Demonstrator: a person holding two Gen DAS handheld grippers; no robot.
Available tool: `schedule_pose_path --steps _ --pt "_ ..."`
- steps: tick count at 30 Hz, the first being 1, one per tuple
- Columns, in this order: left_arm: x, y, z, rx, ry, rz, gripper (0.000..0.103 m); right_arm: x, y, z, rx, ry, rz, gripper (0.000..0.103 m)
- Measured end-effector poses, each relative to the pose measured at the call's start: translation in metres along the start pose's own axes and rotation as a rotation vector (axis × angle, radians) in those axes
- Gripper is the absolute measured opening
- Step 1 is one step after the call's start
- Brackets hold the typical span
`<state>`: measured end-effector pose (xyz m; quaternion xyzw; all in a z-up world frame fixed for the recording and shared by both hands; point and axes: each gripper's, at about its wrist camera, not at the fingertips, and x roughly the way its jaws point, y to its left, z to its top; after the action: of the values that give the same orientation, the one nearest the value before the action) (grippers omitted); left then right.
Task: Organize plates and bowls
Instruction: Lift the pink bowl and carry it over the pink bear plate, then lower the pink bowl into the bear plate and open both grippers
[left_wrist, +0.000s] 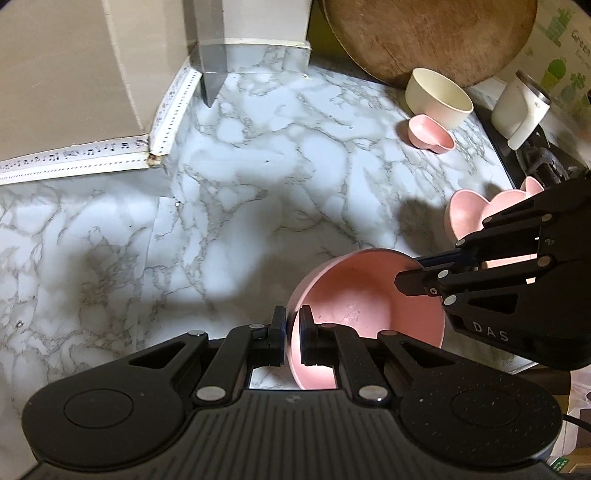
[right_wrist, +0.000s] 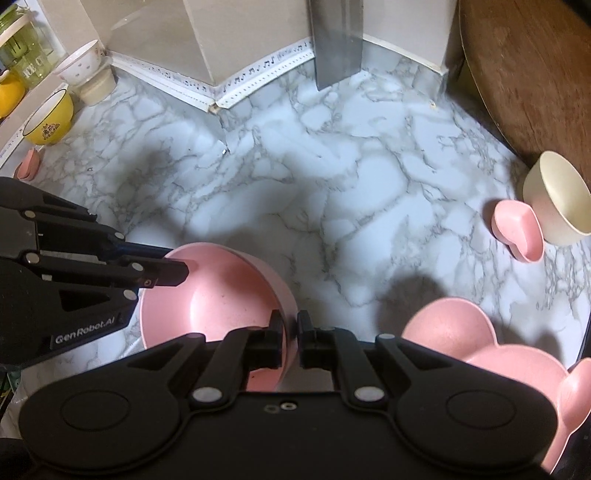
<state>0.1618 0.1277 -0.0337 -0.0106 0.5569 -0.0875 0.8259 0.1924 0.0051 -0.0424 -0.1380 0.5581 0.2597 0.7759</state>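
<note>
A round pink bowl (left_wrist: 365, 295) is held between both grippers just above the marble counter (left_wrist: 240, 166). My left gripper (left_wrist: 293, 325) is shut on its left rim. My right gripper (right_wrist: 290, 332) is shut on its right rim; the bowl also shows in the right wrist view (right_wrist: 221, 295). Each gripper shows in the other's view, the right one (left_wrist: 417, 277) and the left one (right_wrist: 173, 266). A large pink lobed dish (right_wrist: 476, 343) lies to the right. A small pink heart dish (right_wrist: 517, 232) and a cream bowl (right_wrist: 561, 203) stand at the far right.
A round wooden board (left_wrist: 432, 33) leans at the back right. A white appliance (left_wrist: 521, 107) lies beside it. At the far left stand a yellow bowl (right_wrist: 50, 118), a white patterned bowl (right_wrist: 79, 62) and a small pink dish (right_wrist: 27, 164). Walls and a metal post (right_wrist: 336, 40) close the back.
</note>
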Motion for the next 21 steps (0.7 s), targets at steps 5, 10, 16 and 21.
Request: schedule_pose_path --steps 5,10,16,21 --pt "0.007 -0.001 0.000 -0.001 0.011 0.004 0.006 0.003 -0.003 -0.002 0.007 0.004 0.005 0.008" --pt "0.013 -0.001 0.000 -0.006 0.014 0.015 0.006 0.007 -0.001 -0.004 -0.005 0.013 0.002 0.008" --pt "0.015 -0.003 0.000 -0.006 0.003 0.019 0.006 0.008 0.000 -0.006 -0.011 0.008 -0.003 0.009" --pt "0.015 -0.006 -0.002 0.003 0.002 0.020 0.006 0.004 -0.002 -0.006 0.000 -0.010 -0.012 0.016"
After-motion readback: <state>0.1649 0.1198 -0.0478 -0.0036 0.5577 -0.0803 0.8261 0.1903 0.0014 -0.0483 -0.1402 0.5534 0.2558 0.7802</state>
